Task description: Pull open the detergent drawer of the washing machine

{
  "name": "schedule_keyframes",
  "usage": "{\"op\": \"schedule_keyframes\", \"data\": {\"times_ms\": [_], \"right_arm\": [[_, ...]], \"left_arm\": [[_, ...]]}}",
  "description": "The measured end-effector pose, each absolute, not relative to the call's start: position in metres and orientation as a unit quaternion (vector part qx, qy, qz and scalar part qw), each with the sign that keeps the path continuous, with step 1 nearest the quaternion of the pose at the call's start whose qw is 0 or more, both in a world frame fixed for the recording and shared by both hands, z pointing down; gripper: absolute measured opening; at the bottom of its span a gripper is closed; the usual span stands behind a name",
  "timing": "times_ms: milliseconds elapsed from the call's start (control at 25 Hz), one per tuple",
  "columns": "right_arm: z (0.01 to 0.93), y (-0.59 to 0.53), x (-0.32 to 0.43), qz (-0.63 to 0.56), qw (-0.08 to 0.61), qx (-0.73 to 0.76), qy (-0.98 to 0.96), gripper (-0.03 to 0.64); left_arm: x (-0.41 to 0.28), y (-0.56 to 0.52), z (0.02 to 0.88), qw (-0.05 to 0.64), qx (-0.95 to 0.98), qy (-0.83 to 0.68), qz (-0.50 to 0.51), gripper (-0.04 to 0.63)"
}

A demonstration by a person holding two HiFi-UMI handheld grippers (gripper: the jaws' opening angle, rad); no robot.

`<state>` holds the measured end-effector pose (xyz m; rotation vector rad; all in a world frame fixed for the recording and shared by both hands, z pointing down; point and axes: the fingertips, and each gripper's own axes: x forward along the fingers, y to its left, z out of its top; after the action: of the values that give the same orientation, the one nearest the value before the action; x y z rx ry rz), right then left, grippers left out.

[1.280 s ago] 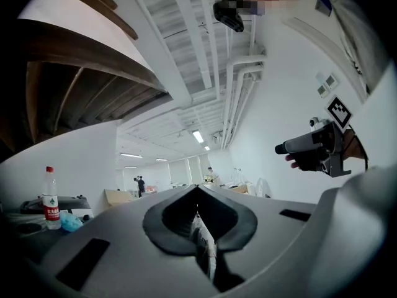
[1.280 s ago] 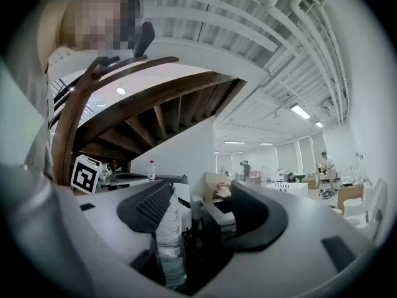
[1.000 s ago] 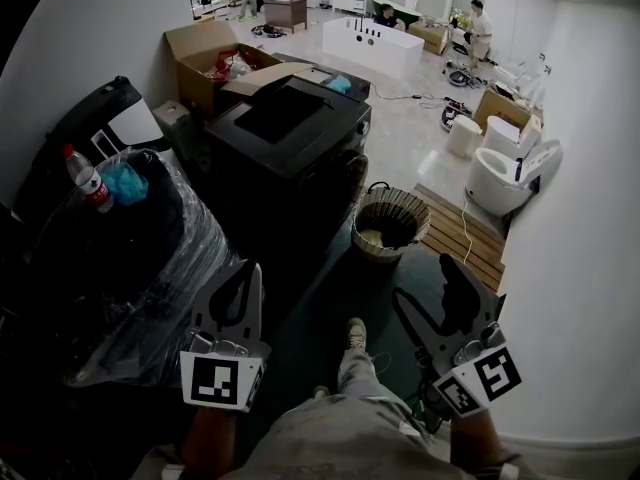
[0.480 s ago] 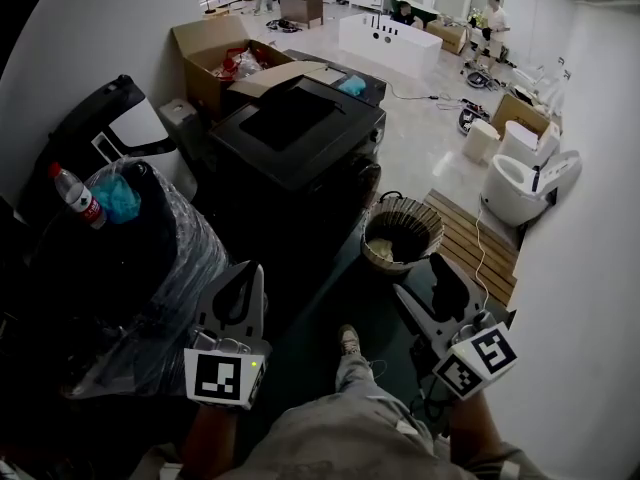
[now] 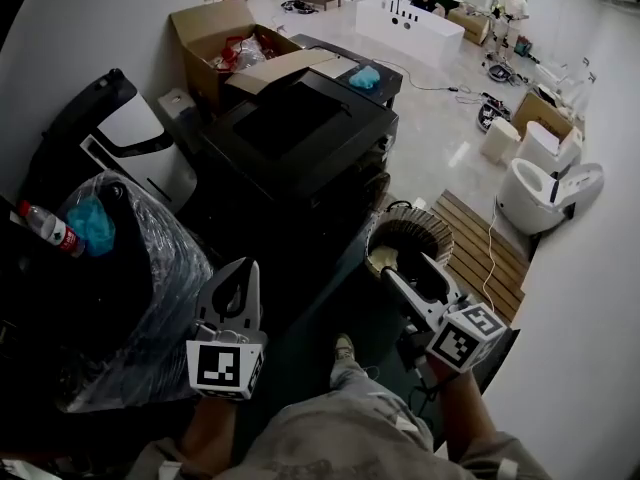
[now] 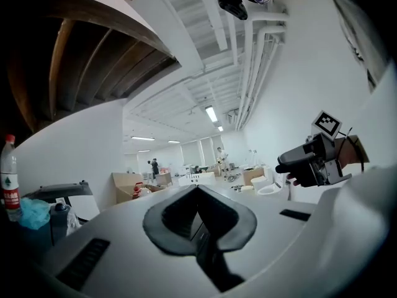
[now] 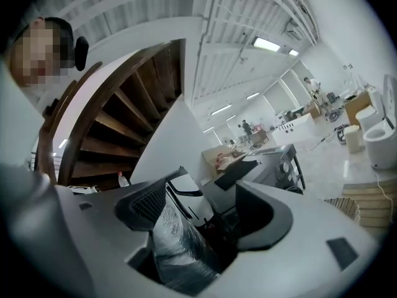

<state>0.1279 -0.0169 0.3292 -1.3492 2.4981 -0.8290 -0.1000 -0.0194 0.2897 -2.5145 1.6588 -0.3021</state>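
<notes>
The black washing machine (image 5: 300, 133) stands in the middle of the head view, lid up; its front faces the lower right and lies in shadow, so I cannot make out the detergent drawer. In the right gripper view the machine (image 7: 273, 163) shows far off beyond the jaws. My left gripper (image 5: 243, 270) is low at the left, short of the machine, its jaws together on nothing. My right gripper (image 5: 408, 271) hangs beside the wicker basket, jaws apart and empty. From the left gripper (image 6: 198, 191) view, the right gripper (image 6: 291, 161) shows at the right.
A plastic-wrapped bulky object (image 5: 130, 278) with a water bottle (image 5: 45, 228) on it stands to the left. A wicker basket (image 5: 405, 240) sits on the floor in front of the machine. Cardboard box (image 5: 215, 28) behind it. Wooden slat mat (image 5: 485, 253) and toilets (image 5: 545, 193) at right.
The view has closed in on the washing machine. My right gripper has rolled and swung left toward the basket. My left gripper keeps its place in the picture.
</notes>
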Motion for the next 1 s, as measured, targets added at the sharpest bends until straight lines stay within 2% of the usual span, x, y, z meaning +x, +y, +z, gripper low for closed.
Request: {"op": "schedule_keyframes", "data": {"times_ms": [520, 1000], "right_arm": [[0.437, -0.146, 0.107, -0.453, 0.095, -0.36, 0.81, 0.35], [0.503, -0.211, 0.068, -0.553, 0.151, -0.325, 0.752, 0.376]], "left_arm": [[-0.089, -0.119, 0.341, 0.007, -0.787, 0.604, -0.125, 0.017], [-0.107, -0.171, 0.384, -0.012, -0.774, 0.618, -0.137, 0.017]]}}
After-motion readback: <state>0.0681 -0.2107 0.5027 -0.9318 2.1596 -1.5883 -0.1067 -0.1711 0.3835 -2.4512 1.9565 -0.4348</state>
